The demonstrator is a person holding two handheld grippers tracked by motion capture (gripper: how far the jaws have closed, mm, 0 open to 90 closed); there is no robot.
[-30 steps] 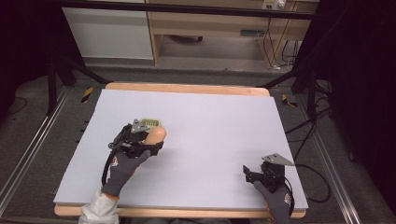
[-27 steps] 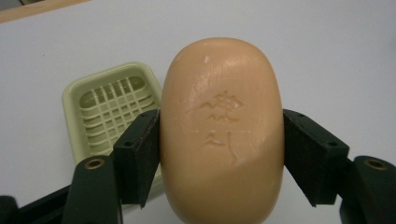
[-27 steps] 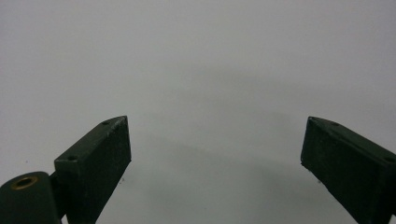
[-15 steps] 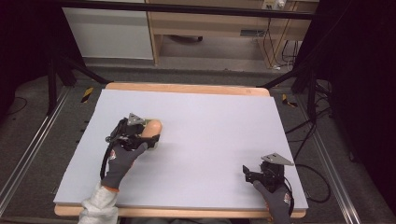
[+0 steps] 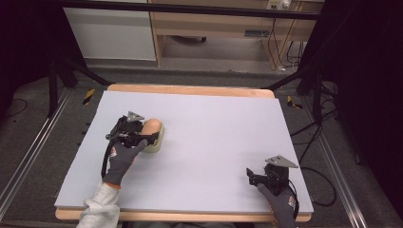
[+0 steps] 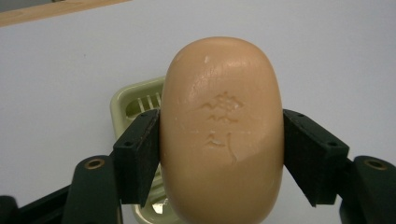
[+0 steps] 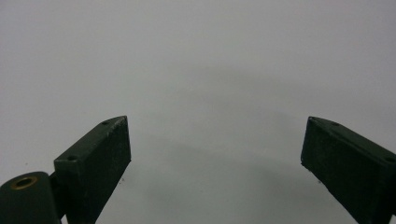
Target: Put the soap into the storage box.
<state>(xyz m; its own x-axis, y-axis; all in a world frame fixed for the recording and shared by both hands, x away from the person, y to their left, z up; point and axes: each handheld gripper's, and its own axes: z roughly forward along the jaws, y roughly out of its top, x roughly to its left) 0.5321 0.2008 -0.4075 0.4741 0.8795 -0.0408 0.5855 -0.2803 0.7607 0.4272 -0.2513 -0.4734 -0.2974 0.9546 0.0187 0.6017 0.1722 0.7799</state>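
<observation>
A tan oval bar of soap (image 6: 222, 126) with a stamped mark sits between the two black jaws of my left gripper (image 5: 148, 133), which is shut on its sides. Under and behind the soap lies a pale green soap dish (image 6: 133, 100) with a slotted floor. In the high view the soap (image 5: 151, 126) is over the dish (image 5: 158, 143) on the left part of the mat. I cannot tell whether the soap touches the dish. My right gripper (image 5: 254, 176) rests near the front right corner, its jaws (image 7: 215, 154) wide open over bare mat.
A pale lilac mat (image 5: 214, 137) covers the wooden table (image 5: 190, 90). Black frame legs (image 5: 57, 80) and cables (image 5: 313, 142) stand off both sides of the table. A cabinet (image 5: 214, 28) sits on the floor beyond the far edge.
The left hand has shifted a little to the left and away with the soap in its jaws. The dish showed beyond the soap and now shows beneath it. The right gripper has stayed put.
</observation>
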